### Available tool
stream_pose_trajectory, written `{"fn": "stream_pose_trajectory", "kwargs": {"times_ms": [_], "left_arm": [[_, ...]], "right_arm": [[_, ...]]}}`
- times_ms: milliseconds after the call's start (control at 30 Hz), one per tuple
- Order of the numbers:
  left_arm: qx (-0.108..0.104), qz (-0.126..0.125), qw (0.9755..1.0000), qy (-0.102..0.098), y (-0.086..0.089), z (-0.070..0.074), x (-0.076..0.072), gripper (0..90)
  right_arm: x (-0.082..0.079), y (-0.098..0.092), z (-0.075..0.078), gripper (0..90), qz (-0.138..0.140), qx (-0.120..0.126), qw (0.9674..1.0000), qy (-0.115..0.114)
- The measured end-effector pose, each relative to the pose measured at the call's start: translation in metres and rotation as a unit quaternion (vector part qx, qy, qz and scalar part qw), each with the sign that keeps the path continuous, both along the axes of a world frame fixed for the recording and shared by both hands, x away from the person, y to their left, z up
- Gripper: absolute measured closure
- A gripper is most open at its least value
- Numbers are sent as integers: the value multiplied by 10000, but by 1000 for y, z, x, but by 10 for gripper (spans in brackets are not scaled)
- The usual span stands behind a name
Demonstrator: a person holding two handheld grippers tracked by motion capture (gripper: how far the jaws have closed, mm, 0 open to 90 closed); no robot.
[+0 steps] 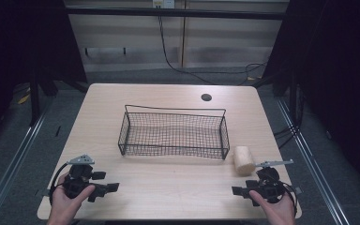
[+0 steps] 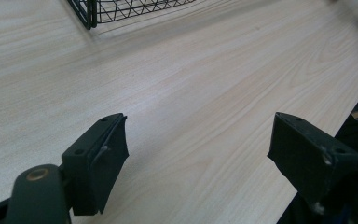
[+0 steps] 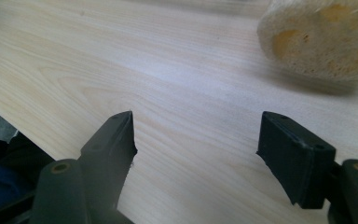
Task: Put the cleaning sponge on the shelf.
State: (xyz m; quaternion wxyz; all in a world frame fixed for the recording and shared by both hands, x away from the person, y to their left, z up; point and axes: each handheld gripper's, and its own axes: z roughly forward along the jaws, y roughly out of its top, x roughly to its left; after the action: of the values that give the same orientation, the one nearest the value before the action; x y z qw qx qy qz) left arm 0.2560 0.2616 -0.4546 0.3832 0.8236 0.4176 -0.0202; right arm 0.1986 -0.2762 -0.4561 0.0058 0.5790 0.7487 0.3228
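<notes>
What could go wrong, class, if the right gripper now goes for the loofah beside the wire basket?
1. The loofah is a cylinder lying on its side on the table; a nudge from the open right gripper might roll it away.
2. It lies close to the wire basket, so a jaw could catch the mesh.

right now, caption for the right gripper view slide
Open right gripper low over the wooden table, loofah lying just ahead.
</notes>
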Motion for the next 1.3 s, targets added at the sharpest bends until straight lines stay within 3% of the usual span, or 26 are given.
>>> {"fn": "stream_pose_trajectory", "kwargs": {"times_ms": [333, 500, 667, 1000, 1100, 1300], "left_arm": [[23, 11, 10000, -17, 0, 0, 0, 190], [20, 1, 10000, -12, -1, 0, 0, 190], [19, 4, 10000, -9, -1, 0, -1, 190], [24, 20, 10000, 3, -2, -1, -1, 190], [24, 20, 10000, 7, -2, -1, -1, 190], [11, 27, 10000, 10, -2, -1, -1, 190]], "right_arm": [[-1, -1, 5, 268, -22, -10, 10000, 27], [1, -4, 10, 252, -10, -72, 9998, 184], [7, -13, 20, 240, -172, -88, 9997, 174], [16, -21, 26, 185, -248, -119, 9988, 417], [20, -22, 27, 165, -253, -110, 9978, 608], [28, -22, 29, 165, -233, -137, 9973, 682]]}}
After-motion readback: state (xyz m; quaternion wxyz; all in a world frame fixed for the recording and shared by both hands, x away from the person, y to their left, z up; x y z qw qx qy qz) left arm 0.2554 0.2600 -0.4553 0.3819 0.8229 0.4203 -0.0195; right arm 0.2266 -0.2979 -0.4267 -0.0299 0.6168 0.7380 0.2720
